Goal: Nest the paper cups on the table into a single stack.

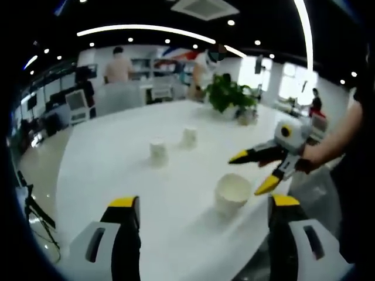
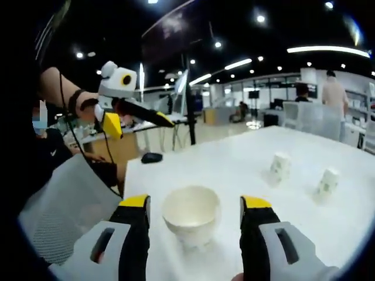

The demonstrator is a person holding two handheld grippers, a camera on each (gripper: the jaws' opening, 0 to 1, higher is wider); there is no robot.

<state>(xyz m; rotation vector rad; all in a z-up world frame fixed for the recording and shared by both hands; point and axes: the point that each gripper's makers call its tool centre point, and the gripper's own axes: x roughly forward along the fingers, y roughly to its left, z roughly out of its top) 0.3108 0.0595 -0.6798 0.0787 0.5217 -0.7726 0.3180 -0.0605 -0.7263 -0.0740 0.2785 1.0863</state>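
- The table (image 1: 117,175) is white and carries three paper cups, none nested yet.
- The near cup (image 2: 191,218) stands mouth up close to the table's edge, on the person's side. It makes the natural base of the stack, since an open mouth can take the others.
- The two far cups (image 1: 158,148) (image 1: 188,136) stand mouth down, well apart from the near cup and near each other, toward the middle of the table. Each would likely need turning over before it can drop in.
- The right gripper (image 2: 193,205) has its jaws apart on either side of the near cup, not touching it: lined up, I judge, to close on it.
- The left gripper (image 1: 199,205) is also spread wide, holding nothing, raised above the table edge, probably waiting its turn.
- A plant (image 1: 229,93) sits at the far edge, clear of the work.
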